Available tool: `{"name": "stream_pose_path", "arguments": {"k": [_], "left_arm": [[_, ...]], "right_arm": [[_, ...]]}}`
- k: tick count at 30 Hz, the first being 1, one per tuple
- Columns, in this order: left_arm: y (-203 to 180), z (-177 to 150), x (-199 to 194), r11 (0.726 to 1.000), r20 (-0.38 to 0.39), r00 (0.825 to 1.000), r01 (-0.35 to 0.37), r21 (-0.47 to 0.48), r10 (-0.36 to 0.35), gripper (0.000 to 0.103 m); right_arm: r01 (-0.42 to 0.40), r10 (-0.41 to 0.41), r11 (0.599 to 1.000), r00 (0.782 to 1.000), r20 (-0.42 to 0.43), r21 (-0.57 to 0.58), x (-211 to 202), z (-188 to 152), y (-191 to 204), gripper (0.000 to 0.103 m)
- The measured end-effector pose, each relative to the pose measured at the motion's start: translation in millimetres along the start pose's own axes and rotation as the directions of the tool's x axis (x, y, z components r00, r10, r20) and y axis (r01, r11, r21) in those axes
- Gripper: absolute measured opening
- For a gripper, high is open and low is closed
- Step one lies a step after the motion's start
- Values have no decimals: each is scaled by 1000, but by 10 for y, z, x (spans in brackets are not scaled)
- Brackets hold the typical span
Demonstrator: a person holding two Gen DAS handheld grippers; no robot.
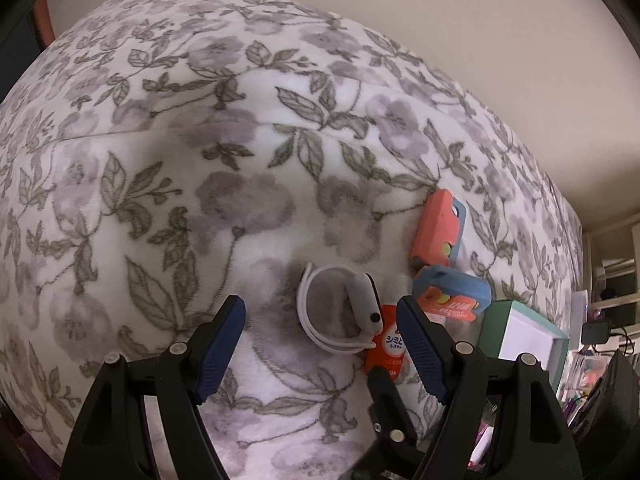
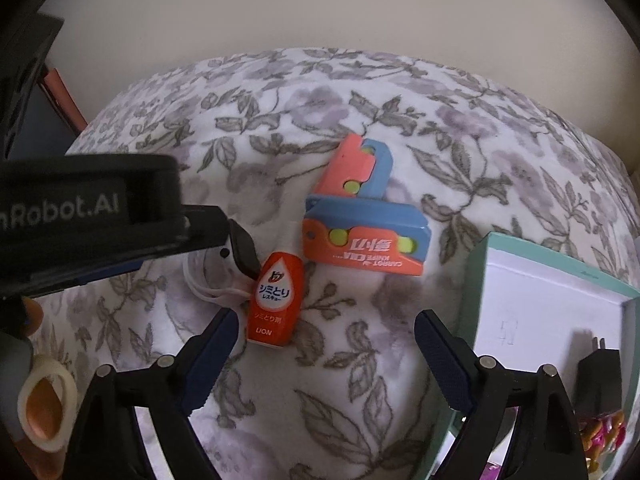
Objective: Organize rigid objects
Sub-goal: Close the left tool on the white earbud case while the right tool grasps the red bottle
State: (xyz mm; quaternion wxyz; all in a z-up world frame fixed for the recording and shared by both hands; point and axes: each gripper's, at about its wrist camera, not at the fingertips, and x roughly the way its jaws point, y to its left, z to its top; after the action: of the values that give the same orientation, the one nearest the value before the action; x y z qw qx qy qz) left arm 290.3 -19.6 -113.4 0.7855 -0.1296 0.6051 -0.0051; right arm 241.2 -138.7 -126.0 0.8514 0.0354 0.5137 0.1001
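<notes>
With a black adapter (image 2: 596, 368) already in the teal box (image 2: 476, 280) at lower right, the watch (image 1: 340, 312), the orange bottle (image 2: 274, 300) and two carrot-knife toys (image 2: 364, 240) wait on the blanket (image 2: 400, 120), both the left gripper (image 1: 320, 344) and right gripper (image 2: 324, 356) released and empty.

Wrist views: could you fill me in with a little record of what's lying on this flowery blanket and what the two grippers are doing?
surface: floral blanket
watch: white-strapped smartwatch, just ahead of the left gripper
bottle: small orange bottle, beside the watch
toys: two orange-and-blue folding toys, touching
box: open teal box, a black plug inside
left gripper: open, empty
right gripper: open, empty
</notes>
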Motion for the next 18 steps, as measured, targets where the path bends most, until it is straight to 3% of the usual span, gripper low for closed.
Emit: {"name": "stream_pose_path", "arguments": {"k": [11,18], "left_arm": [[-12,-28,76,997,-10,998,-60,45,61,79],[-32,-22,95,997,-10,998,-59,46,59,77]], "right_arm": [[-8,8,1000,1000,-9,-5,83,7,40,81],[-27,27,1000,1000,-11,13,92,7,12,71]]}}
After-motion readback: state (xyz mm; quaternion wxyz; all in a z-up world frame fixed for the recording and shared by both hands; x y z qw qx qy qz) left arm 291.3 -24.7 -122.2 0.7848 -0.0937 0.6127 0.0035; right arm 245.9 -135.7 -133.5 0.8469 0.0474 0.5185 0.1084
